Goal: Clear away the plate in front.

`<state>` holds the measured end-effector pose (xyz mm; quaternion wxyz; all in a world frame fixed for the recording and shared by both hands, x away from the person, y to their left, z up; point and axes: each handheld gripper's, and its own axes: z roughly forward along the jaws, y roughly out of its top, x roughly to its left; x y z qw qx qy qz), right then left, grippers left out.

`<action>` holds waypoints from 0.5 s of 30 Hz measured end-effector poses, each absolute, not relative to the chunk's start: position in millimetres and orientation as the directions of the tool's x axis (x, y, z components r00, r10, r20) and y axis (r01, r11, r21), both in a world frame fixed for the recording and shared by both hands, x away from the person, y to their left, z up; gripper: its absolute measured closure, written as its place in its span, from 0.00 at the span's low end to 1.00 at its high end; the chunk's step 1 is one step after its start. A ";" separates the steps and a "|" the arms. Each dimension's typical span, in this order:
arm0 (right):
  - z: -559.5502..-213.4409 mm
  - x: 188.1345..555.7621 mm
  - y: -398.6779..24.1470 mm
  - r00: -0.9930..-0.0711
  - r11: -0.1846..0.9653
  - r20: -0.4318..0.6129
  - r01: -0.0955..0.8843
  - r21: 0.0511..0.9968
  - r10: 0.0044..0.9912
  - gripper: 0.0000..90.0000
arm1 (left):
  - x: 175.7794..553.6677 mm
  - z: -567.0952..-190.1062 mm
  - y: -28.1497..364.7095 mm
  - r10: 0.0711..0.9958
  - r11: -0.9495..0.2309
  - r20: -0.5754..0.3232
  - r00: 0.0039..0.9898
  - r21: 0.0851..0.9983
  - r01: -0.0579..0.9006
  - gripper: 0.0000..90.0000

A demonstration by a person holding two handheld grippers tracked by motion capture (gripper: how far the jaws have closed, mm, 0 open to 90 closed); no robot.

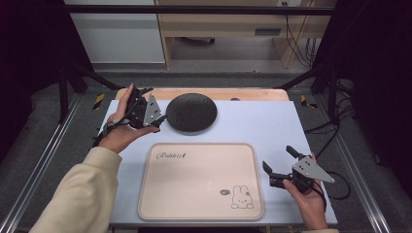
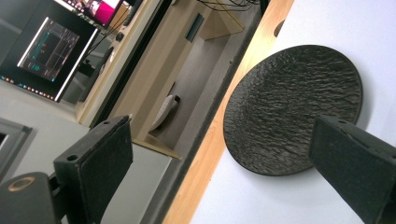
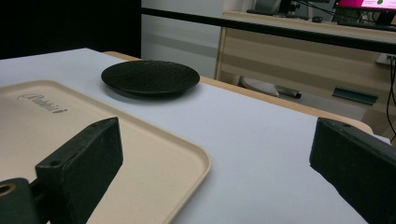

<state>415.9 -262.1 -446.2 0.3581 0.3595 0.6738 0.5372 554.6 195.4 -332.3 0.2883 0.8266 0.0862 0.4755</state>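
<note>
A round black textured plate (image 1: 191, 112) lies at the back middle of the pale table (image 1: 272, 126). In front of it sits a beige tray (image 1: 201, 180) with a rabbit print, nothing on it. My left gripper (image 1: 156, 104) is held at the plate's left rim, open. In the left gripper view the plate (image 2: 292, 107) lies between the spread jaws of the left gripper (image 2: 222, 133), and the right jaw overlaps its near edge. My right gripper (image 1: 279, 158) hovers open just right of the tray. The right gripper view has that gripper (image 3: 215, 140) over the tray's corner (image 3: 187, 154), with the plate (image 3: 150, 77) far off.
A wooden strip (image 1: 252, 94) edges the table's far side. Beyond it stand a wooden bench (image 1: 228, 24) and hanging cables (image 1: 301, 43). Black frame posts (image 1: 333, 82) rise on both sides. Monitors (image 2: 51, 51) glow in the left gripper view.
</note>
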 end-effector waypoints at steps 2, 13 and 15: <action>-446.2 415.9 -261.8 -0.485 0.165 -0.097 0.099 0.981 0.869 0.03 | 560.6 -330.2 191.8 0.388 -0.834 0.757 0.525 0.531 -0.150 0.07; -446.4 416.5 -260.7 -0.489 0.166 -0.098 0.098 0.981 0.867 0.03 | 599.4 -335.0 181.8 0.361 -0.859 0.774 0.520 0.492 -0.137 0.08; -446.6 416.5 -260.6 -0.489 0.165 -0.096 0.100 0.981 0.867 0.03 | 603.1 -340.5 180.0 0.350 -0.863 0.771 0.532 0.486 -0.138 0.09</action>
